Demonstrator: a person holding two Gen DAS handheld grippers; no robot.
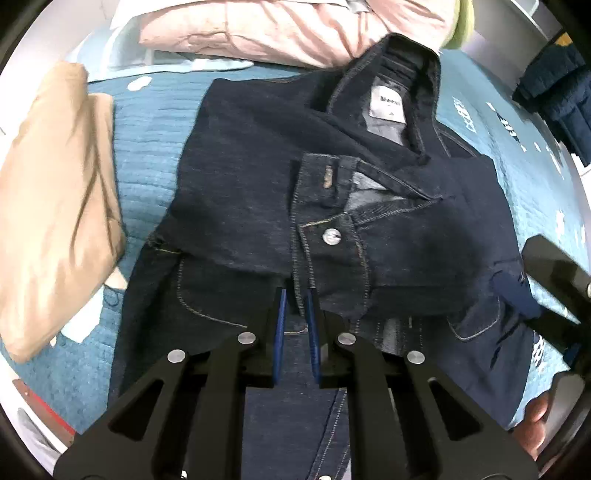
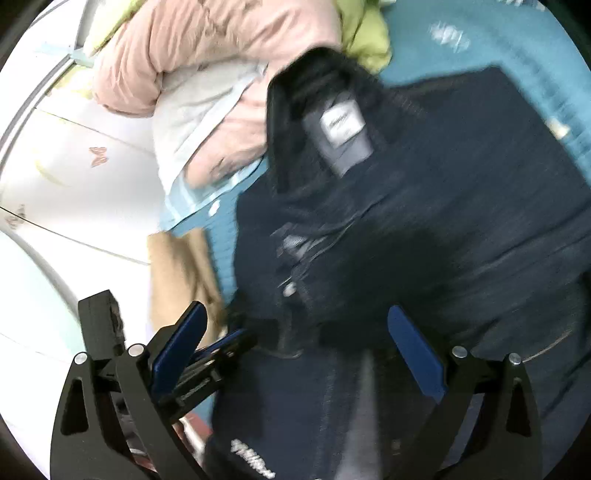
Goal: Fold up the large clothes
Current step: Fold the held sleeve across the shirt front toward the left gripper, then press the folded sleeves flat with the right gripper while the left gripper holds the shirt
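Left gripper (image 1: 295,295) pointing steeply down, its 2 blue pads (image 1: 280,325) drawn nearly together and pinching a seamed denim edge of the dark denim jacket (image 1: 240,192) just below the metal button (image 1: 331,236). Right gripper (image 2: 295,321) spread wide, 2 blue pads (image 2: 415,354) standing well apart over dark cloth, nothing pressed between them; right-wrist view blurred, so contact with the fabric not readable. Jacket lying partly folded on the teal quilted bedspread (image 1: 147,166), collar and white neck label (image 1: 387,101) at the far end, front placket and button near the middle, a pocket seam curving on the near left. Near hem reaching under the left gripper. Far collar edge touching the pink quilt (image 1: 258,33) piled at the head of the bed, with a yellow-green cloth (image 2: 365,40) just beyond. Left edge of the jacket near a folded tan garment (image 1: 55,203), a narrow strip of bare bedspread between them. Right edge bordered by open teal bedspread with white printed marks (image 1: 513,129), more free room there than on the left. Another dark blue garment (image 1: 554,85) well apart at the far right. White wall (image 2: 74,184) close along the bed's far side.
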